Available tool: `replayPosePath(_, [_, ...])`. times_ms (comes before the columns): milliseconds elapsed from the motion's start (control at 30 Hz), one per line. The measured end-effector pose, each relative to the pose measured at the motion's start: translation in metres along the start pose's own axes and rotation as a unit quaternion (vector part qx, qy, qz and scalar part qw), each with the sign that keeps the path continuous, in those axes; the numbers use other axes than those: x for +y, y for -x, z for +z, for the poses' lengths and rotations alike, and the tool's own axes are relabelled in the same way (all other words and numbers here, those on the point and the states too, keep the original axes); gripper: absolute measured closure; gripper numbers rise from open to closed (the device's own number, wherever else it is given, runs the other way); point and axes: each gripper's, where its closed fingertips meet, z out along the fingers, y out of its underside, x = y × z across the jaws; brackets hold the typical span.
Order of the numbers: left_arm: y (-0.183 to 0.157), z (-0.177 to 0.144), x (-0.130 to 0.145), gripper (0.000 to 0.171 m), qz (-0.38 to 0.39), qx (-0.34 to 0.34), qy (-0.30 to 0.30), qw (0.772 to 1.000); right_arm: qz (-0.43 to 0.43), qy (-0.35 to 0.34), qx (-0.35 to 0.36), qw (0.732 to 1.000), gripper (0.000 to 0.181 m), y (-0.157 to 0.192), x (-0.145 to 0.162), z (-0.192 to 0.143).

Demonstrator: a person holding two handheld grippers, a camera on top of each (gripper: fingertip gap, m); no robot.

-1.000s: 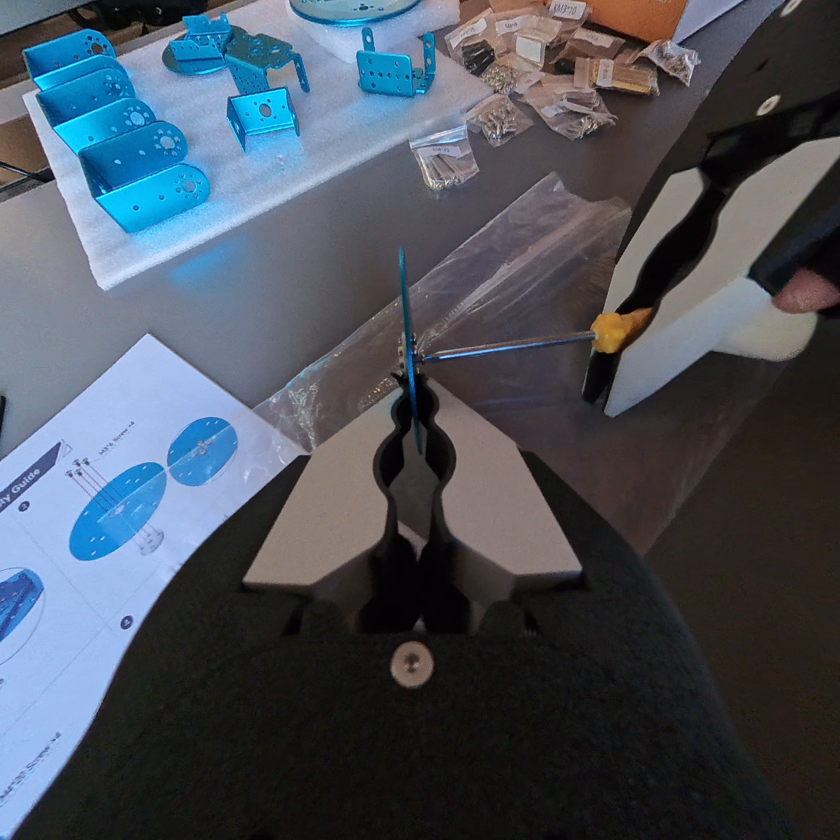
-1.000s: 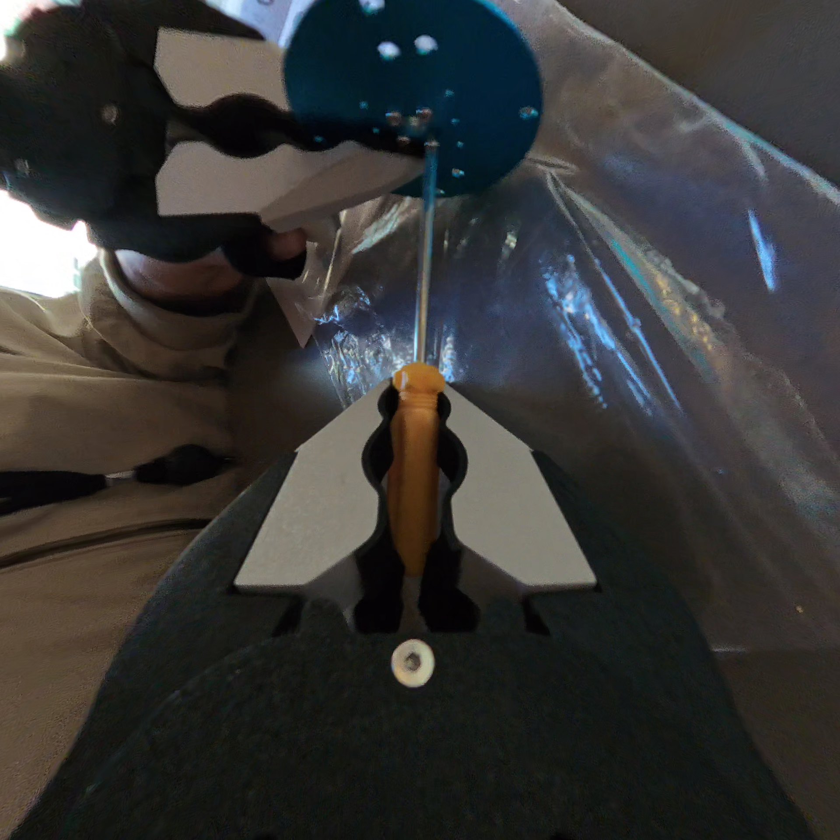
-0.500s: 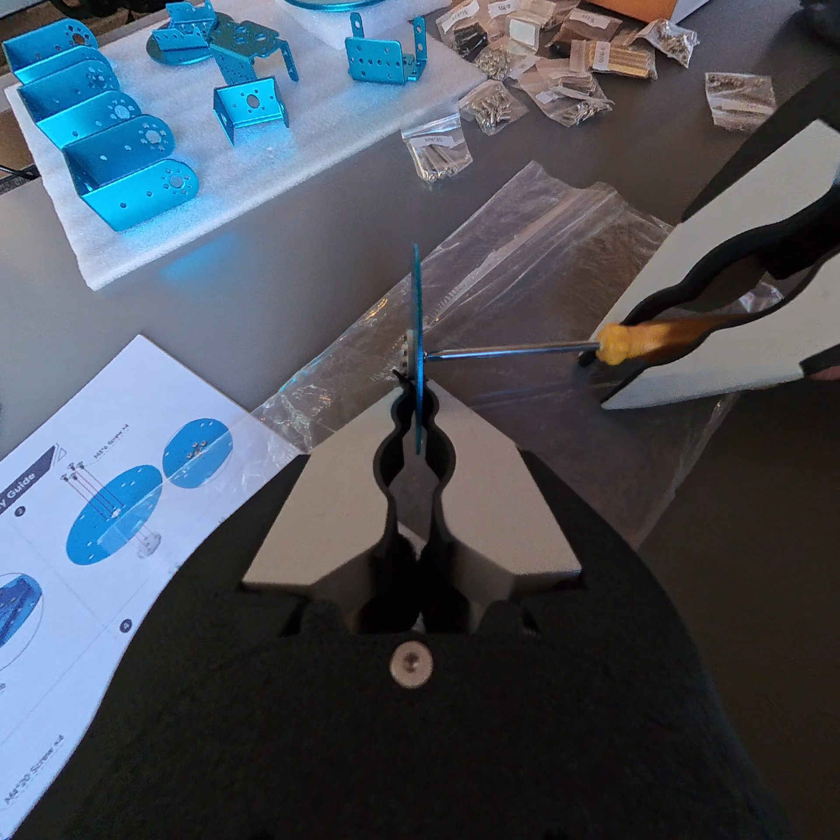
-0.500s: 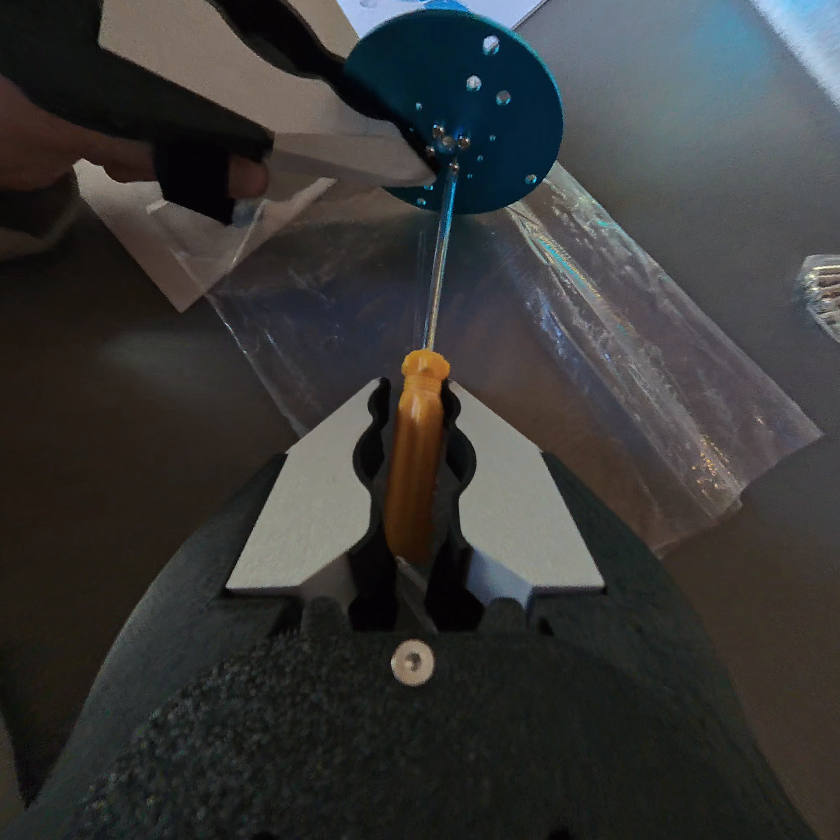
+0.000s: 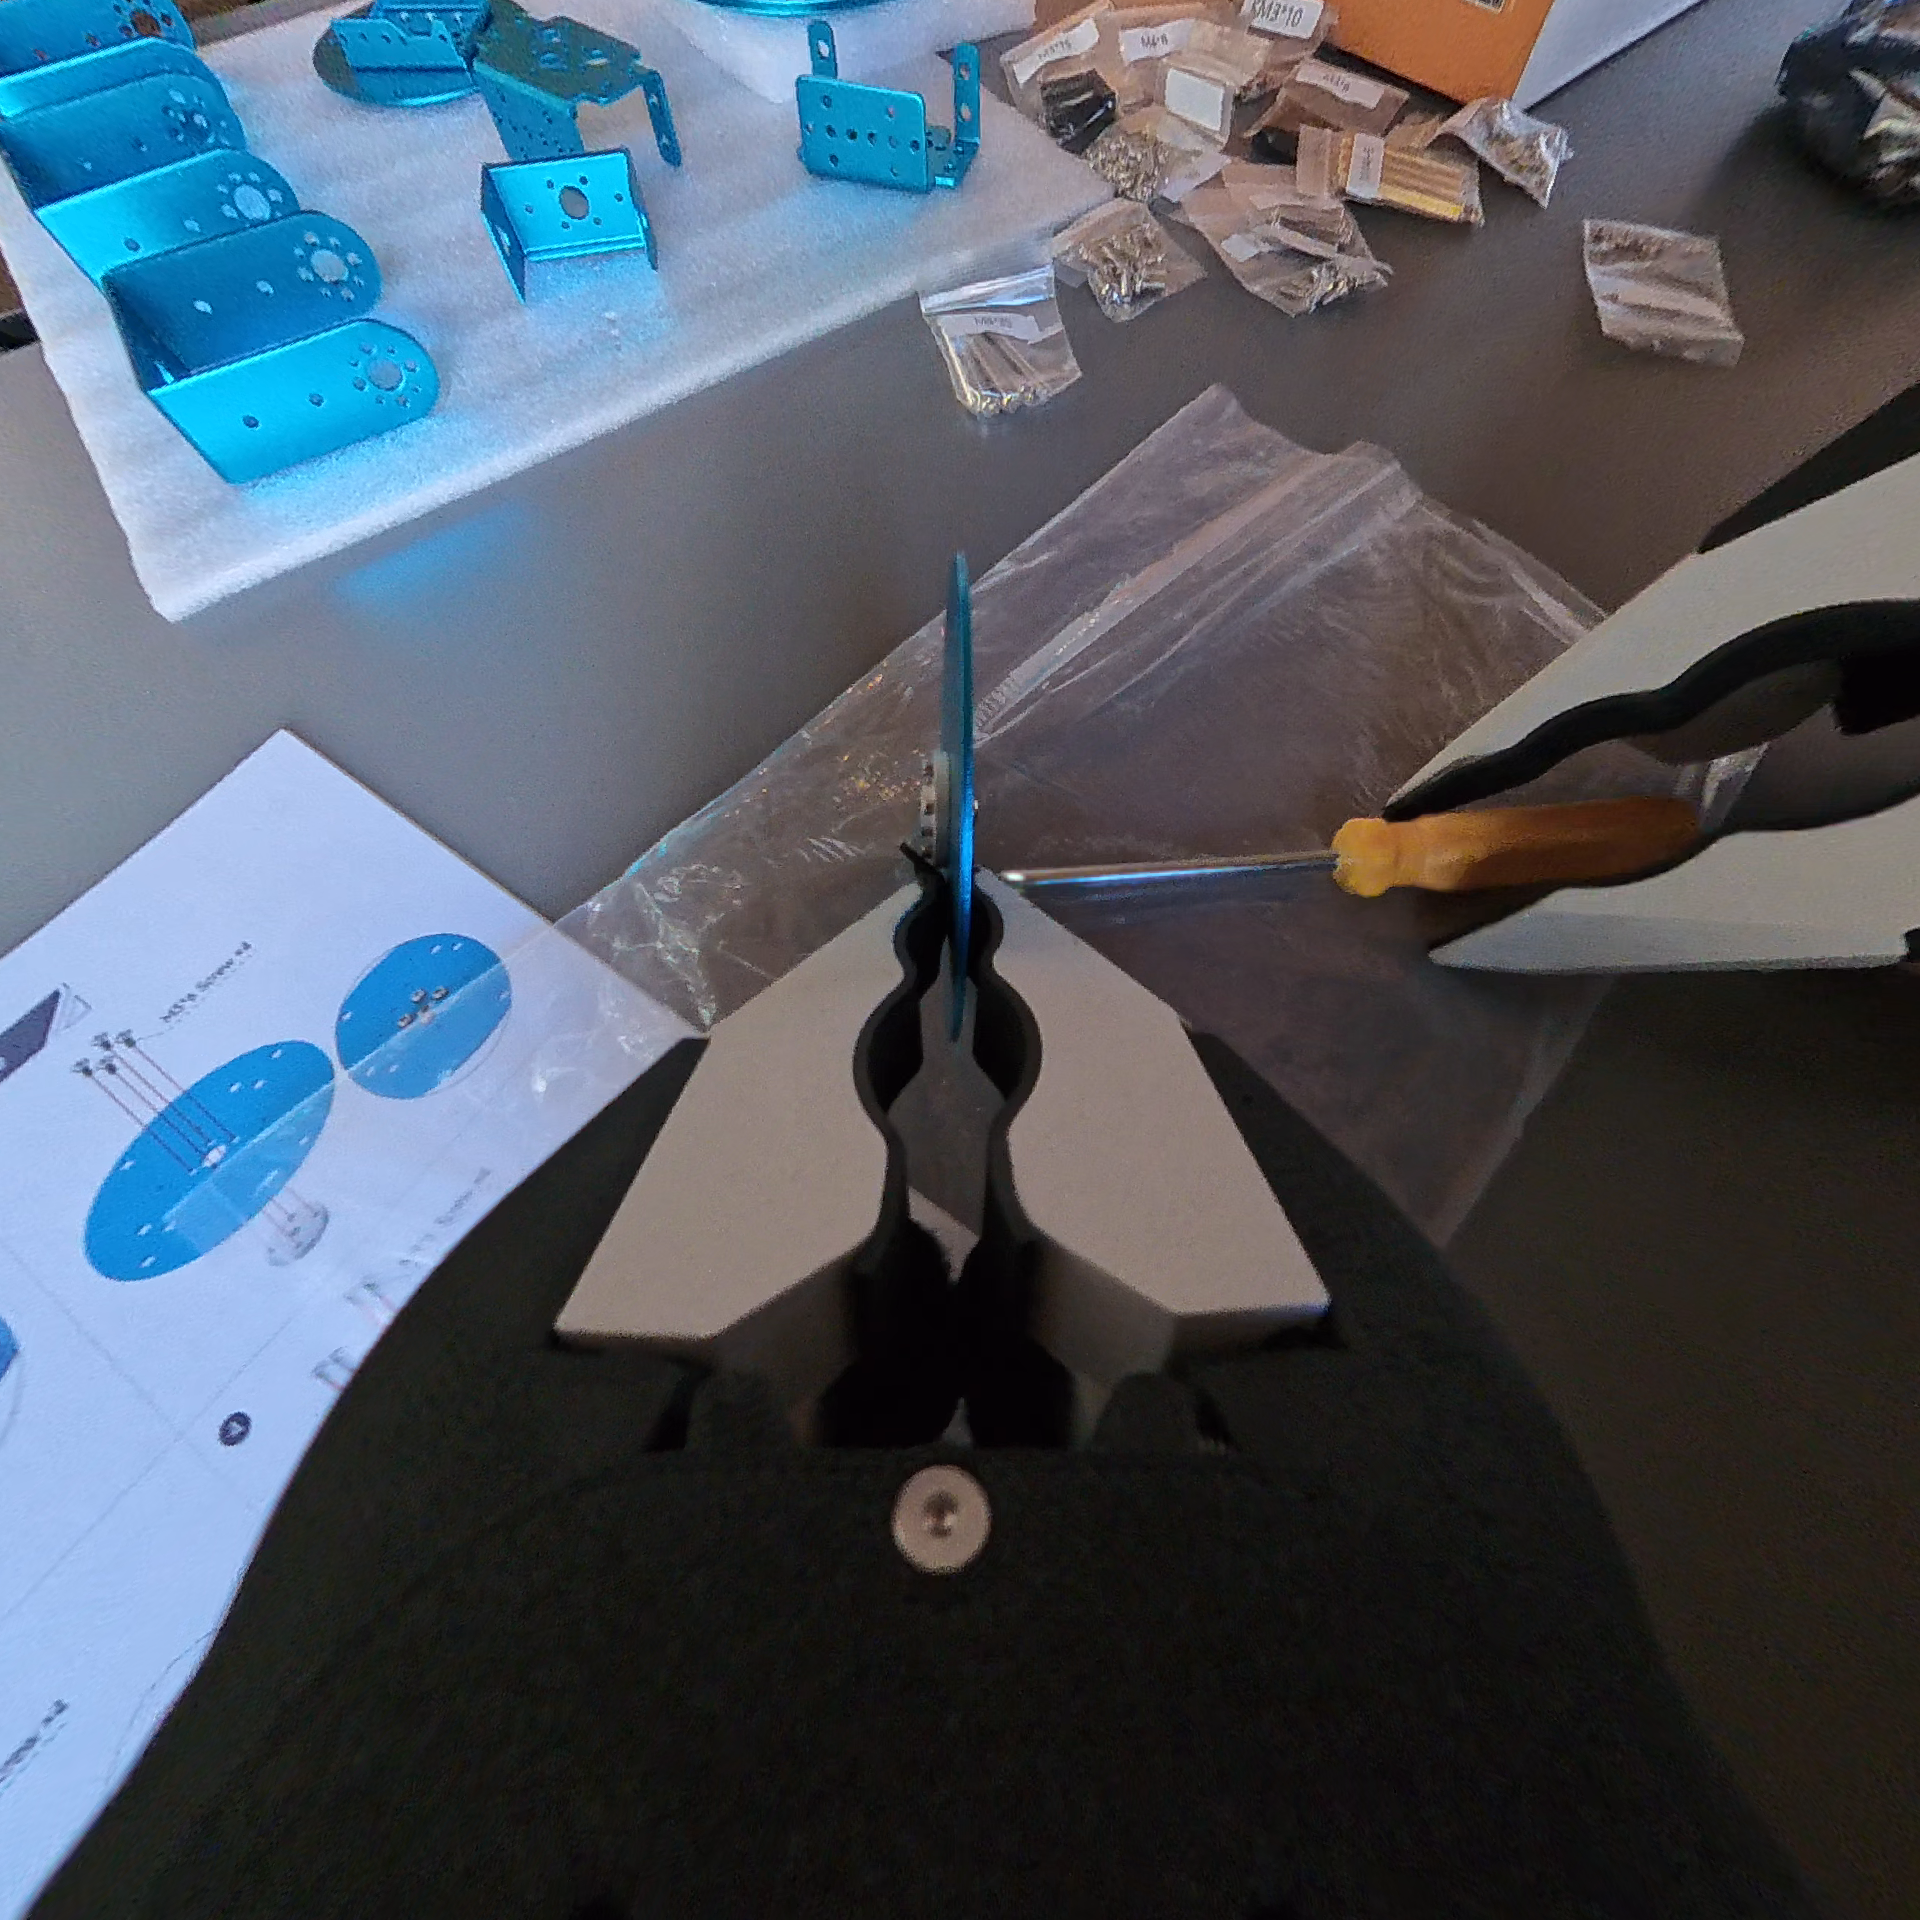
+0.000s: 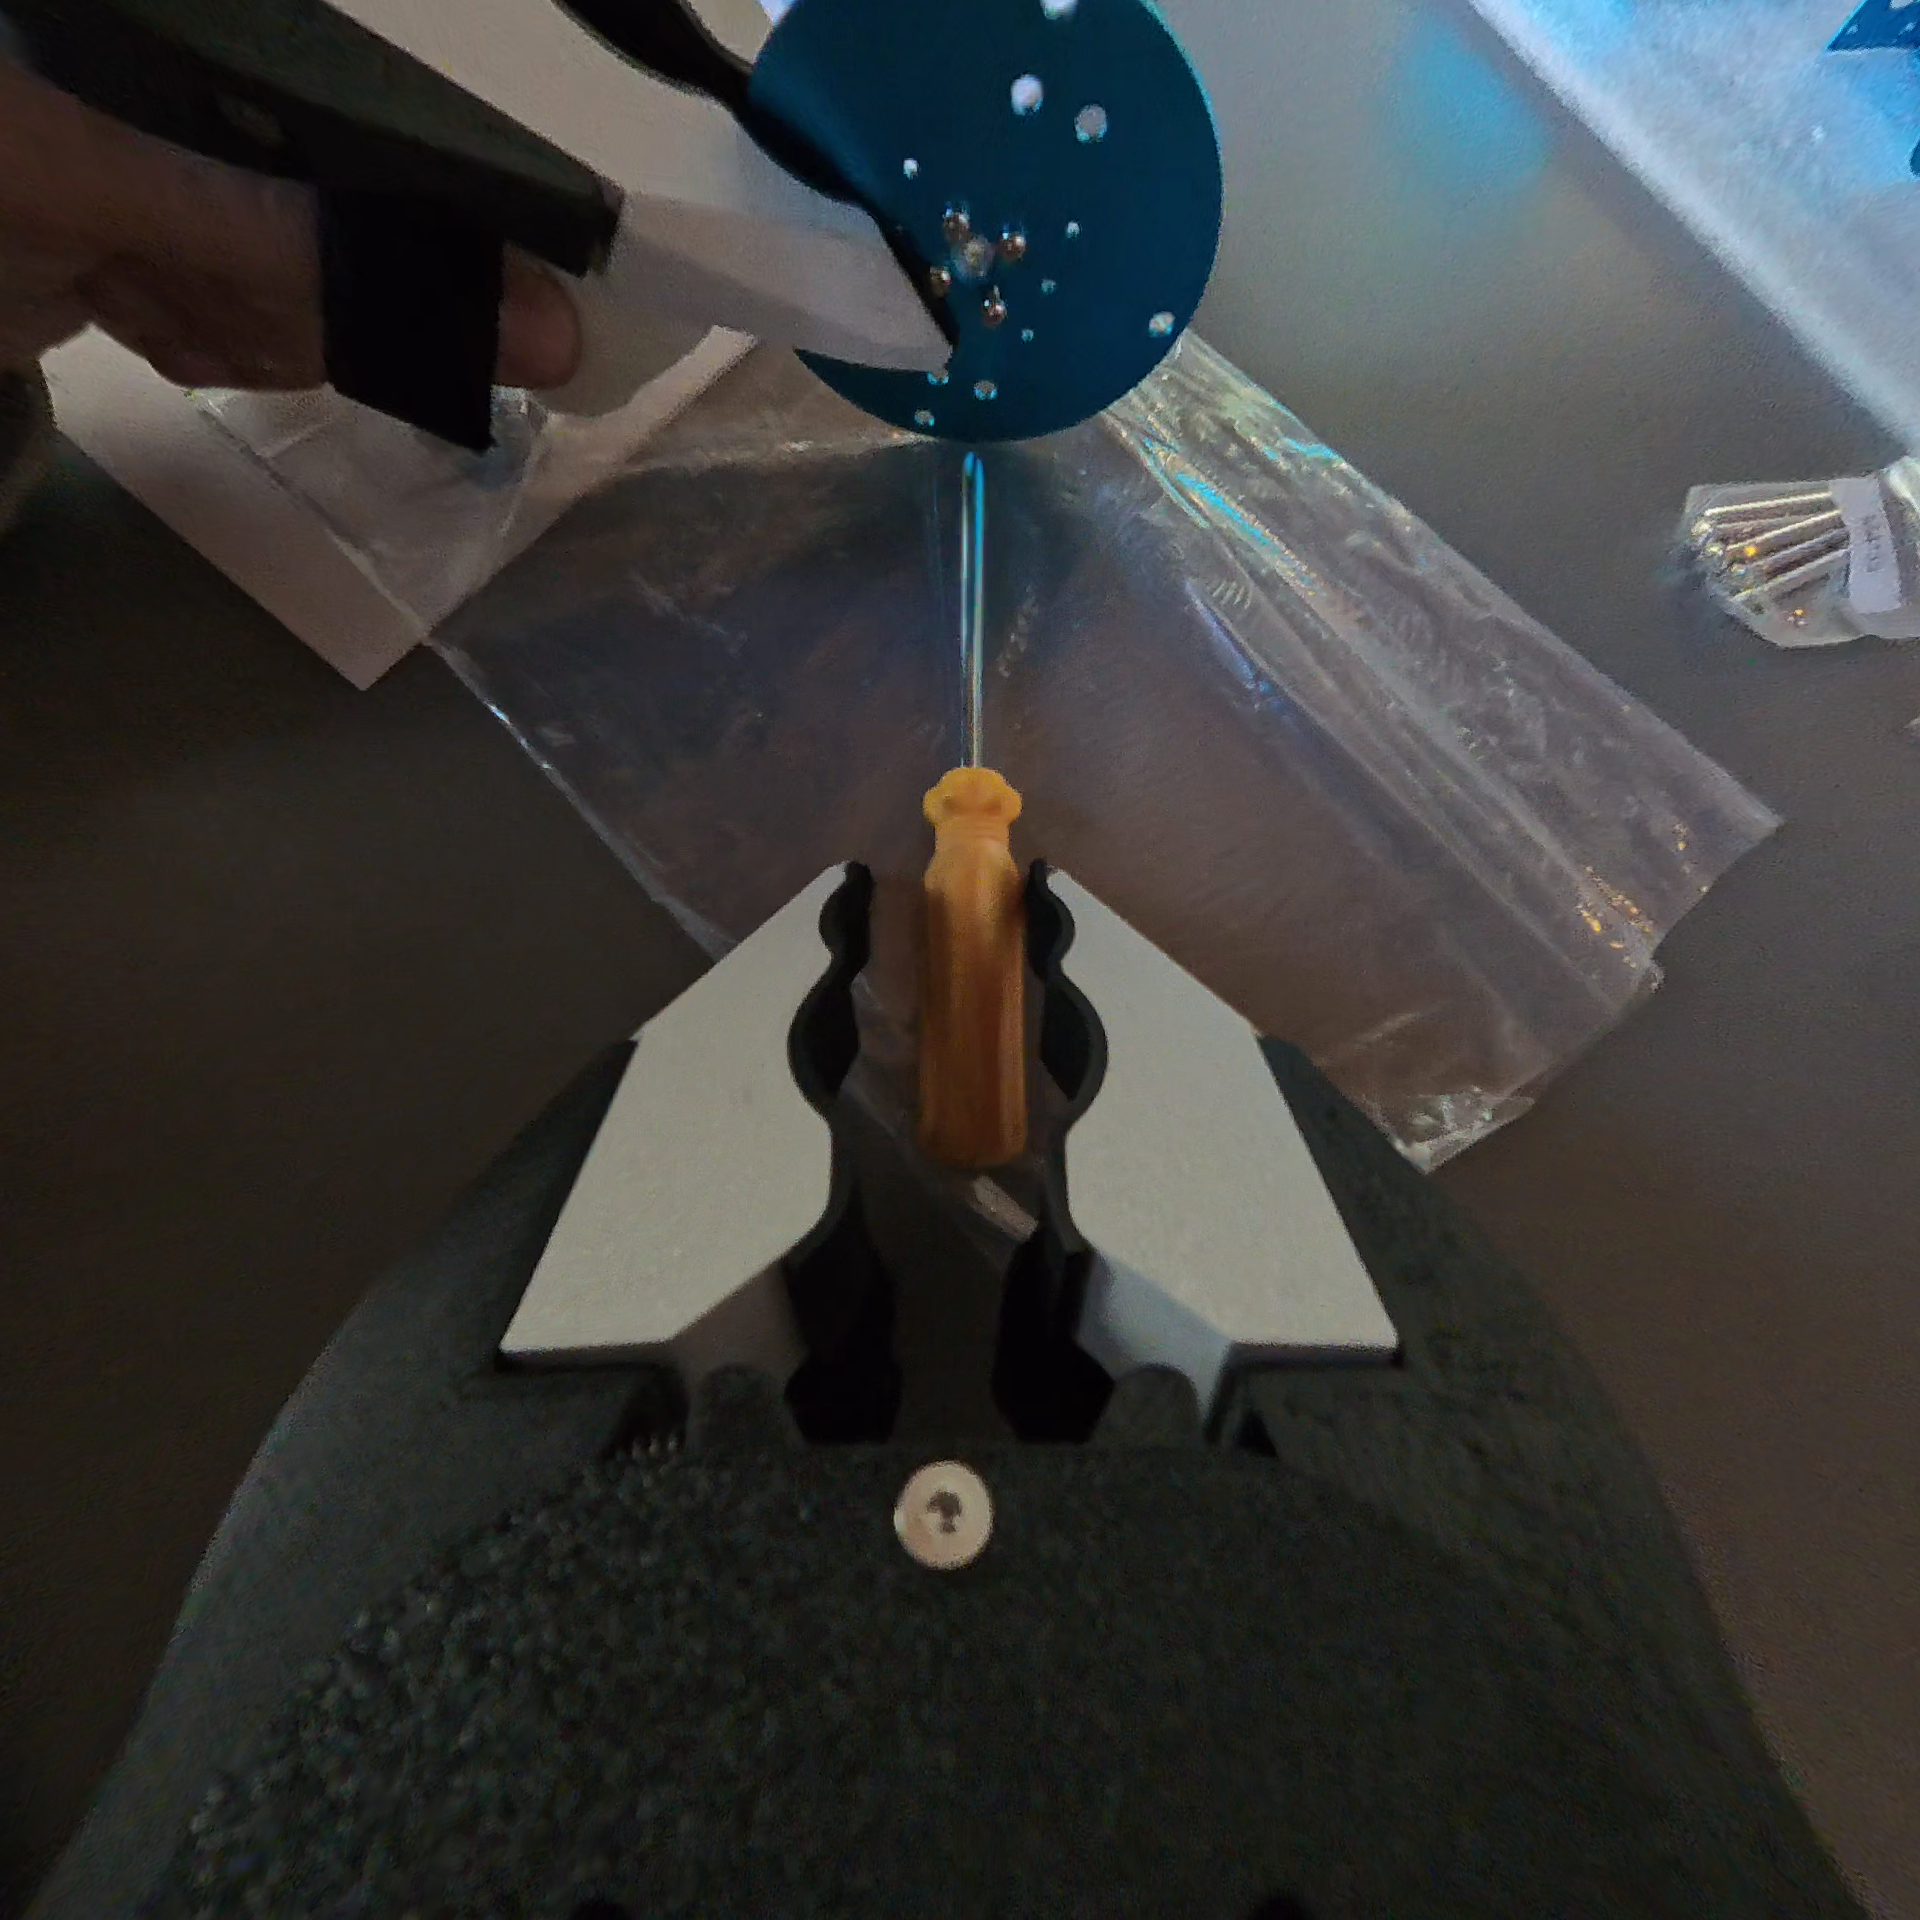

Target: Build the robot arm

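the left gripper (image 5: 954, 914) is clenched on a blue disc (image 5: 958, 769), held upright and edge-on between its fingertips; in the right wrist view the disc (image 6: 1049, 187) shows its flat face, pierced with small holes and carrying a cluster of screws near its middle; the right gripper (image 6: 951, 883) has its fingers parted around a screwdriver (image 6: 971, 997) with an orange handle; the handle lies between the pads with a gap on the left side, and whether the right pad still touches it cannot be told; the shaft points at the disc, its tip just below the disc's lower rim; under both lies a clear bag (image 5: 1247, 665) on a grey table (image 5: 623, 582); a printed sheet (image 5: 208, 1039) sits to the left; farther off, blue brackets (image 5: 281, 343) rest on white foam (image 5: 727, 270), with small bags of screws (image 5: 1003, 338) beside it.
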Motion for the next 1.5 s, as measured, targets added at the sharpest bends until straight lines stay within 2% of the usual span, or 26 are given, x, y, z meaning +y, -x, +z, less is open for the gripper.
replayPosePath(100, [0.001,0.0,0.0,0.169,-0.016,0.009,-0.005,1.0,-0.014,-0.007,0.009,1.0,0.162,-0.002,0.0,0.0])
replayPosePath(200, [0.001,0.0,0.0,0.169,-0.028,0.017,-0.011,0.999,0.01,0.001,-0.005,1.0,0.164,-0.001,0.001,-0.001])
replayPosePath(433, [0.002,0.0,0.0,0.169,-0.034,0.019,-0.011,0.999,0.055,-0.068,-0.002,0.996,0.163,0.0,-0.014,-0.016])
replayPosePath(767, [0.001,0.0,0.001,0.169,-0.019,0.013,-0.01,1.0,0.025,-0.062,0.009,0.998,0.164,0.005,-0.018,-0.007])
replayPosePath(1500, [0.001,0.001,0.001,0.169,-0.022,0.014,-0.008,1.0,0.036,-0.064,0.007,0.997,0.163,0.003,-0.017,-0.01])
